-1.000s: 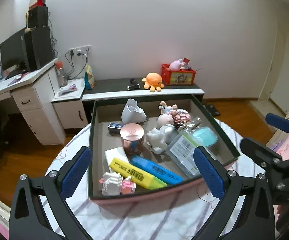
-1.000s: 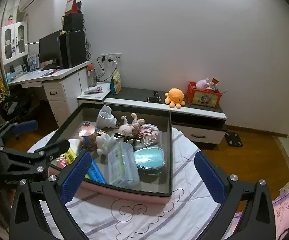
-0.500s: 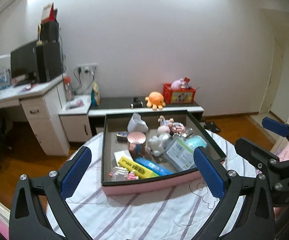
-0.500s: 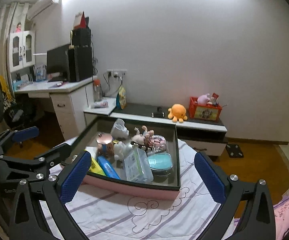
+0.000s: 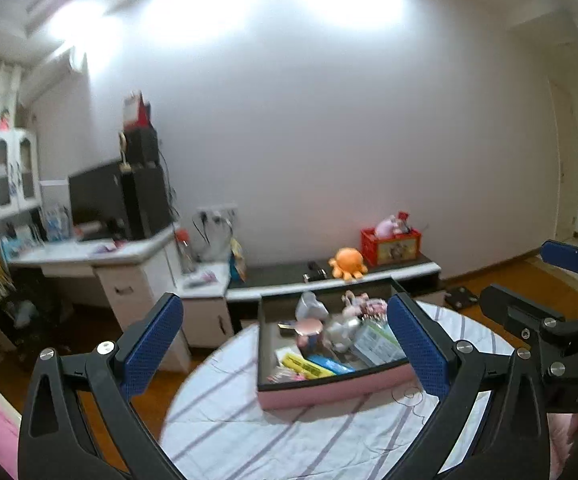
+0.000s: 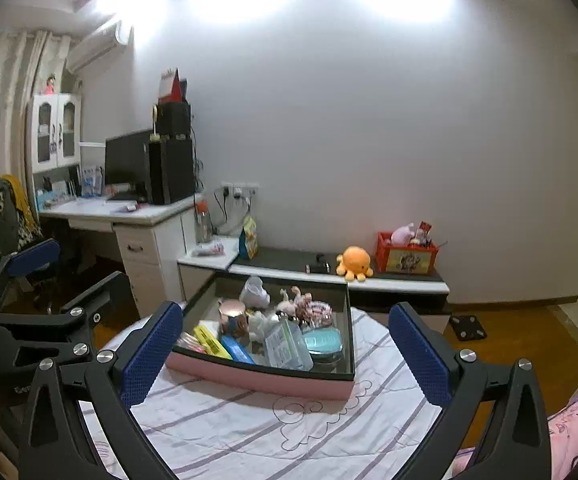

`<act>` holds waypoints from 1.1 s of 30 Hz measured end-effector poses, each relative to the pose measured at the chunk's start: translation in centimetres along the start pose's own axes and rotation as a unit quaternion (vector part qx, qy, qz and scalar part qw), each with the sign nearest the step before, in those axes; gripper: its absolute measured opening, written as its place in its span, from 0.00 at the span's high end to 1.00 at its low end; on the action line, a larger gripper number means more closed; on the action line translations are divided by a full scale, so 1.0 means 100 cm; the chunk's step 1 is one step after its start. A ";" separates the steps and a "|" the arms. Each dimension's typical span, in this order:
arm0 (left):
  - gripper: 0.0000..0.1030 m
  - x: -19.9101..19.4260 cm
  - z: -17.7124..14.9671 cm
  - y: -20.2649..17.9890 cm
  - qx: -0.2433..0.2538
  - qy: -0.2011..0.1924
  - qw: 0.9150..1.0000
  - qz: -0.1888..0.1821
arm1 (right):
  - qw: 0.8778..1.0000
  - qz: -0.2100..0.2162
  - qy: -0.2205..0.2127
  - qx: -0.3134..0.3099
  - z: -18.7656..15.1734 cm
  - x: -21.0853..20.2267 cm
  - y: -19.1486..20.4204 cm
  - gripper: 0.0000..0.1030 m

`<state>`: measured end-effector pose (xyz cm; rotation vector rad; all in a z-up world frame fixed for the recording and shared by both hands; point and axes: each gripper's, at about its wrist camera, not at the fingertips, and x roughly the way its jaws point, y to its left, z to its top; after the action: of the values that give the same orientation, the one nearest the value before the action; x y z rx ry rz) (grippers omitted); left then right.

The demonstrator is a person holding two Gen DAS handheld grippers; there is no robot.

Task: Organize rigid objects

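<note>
— Grippers? How do they stand?
— Left gripper and right gripper both hang above the round table with jaws spread wide, nothing between them.
— And the rigid objects?
— All in the pink box on the striped cloth — yellow highlighter, blue highlighter, copper-lidded jar, teal case, small figurines, packed close.
</note>
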<state>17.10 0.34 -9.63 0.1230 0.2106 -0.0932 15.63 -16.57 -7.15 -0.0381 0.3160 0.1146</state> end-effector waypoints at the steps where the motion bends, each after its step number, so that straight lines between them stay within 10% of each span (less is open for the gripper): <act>1: 0.00 -0.010 0.002 0.000 -0.001 -0.009 1.000 0.003 | 1.000 0.003 -0.004 0.002 0.001 -0.007 0.000 0.00; 17: 0.00 -0.147 0.020 0.000 -0.020 -0.113 0.993 0.016 | 0.994 0.013 -0.105 -0.001 0.013 -0.126 0.016 0.00; 33: 0.00 -0.216 0.018 -0.001 -0.015 -0.138 0.990 0.024 | 0.989 0.018 -0.149 -0.004 0.005 -0.187 0.032 0.00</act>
<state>-3.58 1.70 -3.28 0.0833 -0.0666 -0.0588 -2.30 -15.33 -0.92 -0.0229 0.0173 0.1557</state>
